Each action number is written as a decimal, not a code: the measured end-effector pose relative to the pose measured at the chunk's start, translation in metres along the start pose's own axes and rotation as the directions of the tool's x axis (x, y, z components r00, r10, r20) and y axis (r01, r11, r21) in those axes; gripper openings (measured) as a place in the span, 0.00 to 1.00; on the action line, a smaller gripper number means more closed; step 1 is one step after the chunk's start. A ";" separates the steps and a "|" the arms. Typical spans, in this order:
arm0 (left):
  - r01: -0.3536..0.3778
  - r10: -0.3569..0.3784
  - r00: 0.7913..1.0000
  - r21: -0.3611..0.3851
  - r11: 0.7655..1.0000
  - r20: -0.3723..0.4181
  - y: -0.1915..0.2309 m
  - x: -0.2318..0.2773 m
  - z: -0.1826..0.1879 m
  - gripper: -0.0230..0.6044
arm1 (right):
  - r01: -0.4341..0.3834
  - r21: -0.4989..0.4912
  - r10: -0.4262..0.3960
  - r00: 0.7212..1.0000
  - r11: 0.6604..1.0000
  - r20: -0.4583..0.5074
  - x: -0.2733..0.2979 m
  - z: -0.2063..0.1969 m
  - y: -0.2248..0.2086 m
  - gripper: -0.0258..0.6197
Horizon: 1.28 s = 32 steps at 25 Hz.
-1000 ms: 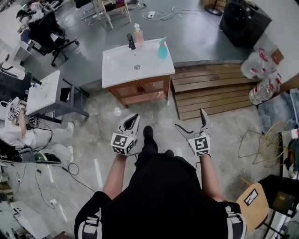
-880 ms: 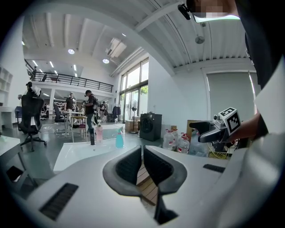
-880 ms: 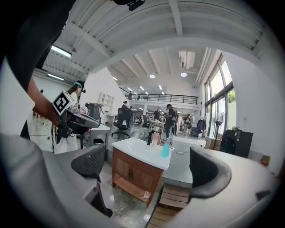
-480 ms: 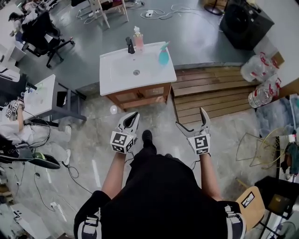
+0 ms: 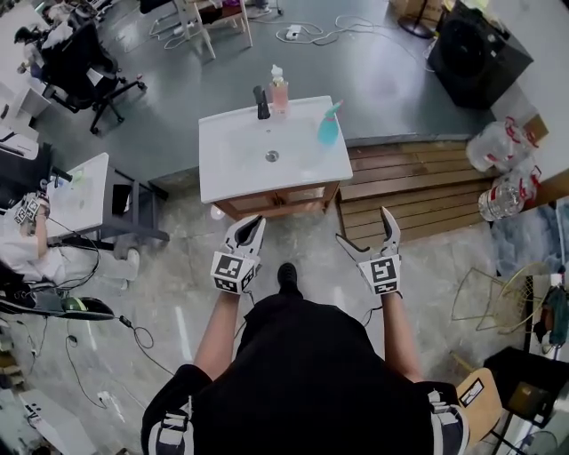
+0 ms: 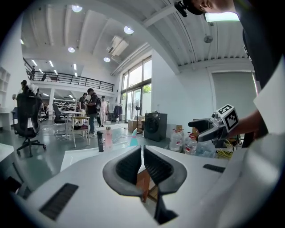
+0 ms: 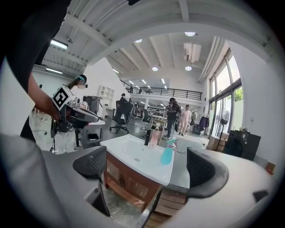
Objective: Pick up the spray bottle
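Two stand on the sink (image 5: 231, 164): teal spray bottle (image 5: 328, 130), pink bottle (image 5: 279, 91).

My left gripper (image 6: 142, 151) hides the base of the spray bottle (image 6: 133, 139) and most of the sink (image 6: 78, 156) beneath it; the pink bottle (image 6: 108, 137) on that sink has print too small to read.

Place: open-plan office and test hall
Evidence: office chairs (image 5: 87, 55), work table (image 5: 84, 182), mezzanine railing (image 6: 67, 80), loose floor cables (image 5: 342, 23), freestanding washbasin (image 5: 236, 151)
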State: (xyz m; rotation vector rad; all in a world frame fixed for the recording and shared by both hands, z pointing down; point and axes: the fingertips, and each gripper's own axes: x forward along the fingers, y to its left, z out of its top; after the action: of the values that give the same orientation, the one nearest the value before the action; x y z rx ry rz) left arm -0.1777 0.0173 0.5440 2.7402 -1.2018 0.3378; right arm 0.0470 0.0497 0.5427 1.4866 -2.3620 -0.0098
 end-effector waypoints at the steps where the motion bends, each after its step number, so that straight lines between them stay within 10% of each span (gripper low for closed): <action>1: 0.005 -0.005 1.000 0.018 1.000 -0.008 0.008 0.004 0.001 0.09 | 0.002 0.002 -0.002 1.000 1.000 -0.001 0.011 0.003 -0.001 0.91; 16: 0.024 -0.024 1.000 0.063 0.998 -0.005 0.126 0.038 0.024 0.09 | 0.043 0.000 -0.043 0.999 0.999 0.017 0.127 0.045 0.001 0.90; 32: 0.009 0.000 0.995 0.095 0.995 -0.096 0.161 0.158 0.040 0.09 | -0.005 0.046 0.005 1.000 0.999 -0.003 0.233 0.026 -0.111 0.90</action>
State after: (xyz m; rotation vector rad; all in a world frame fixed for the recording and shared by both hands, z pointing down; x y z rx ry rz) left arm -0.1862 -0.2117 0.5503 2.7703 -1.1844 0.5325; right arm 0.0460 -0.2089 0.5643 1.5006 -2.3783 0.0485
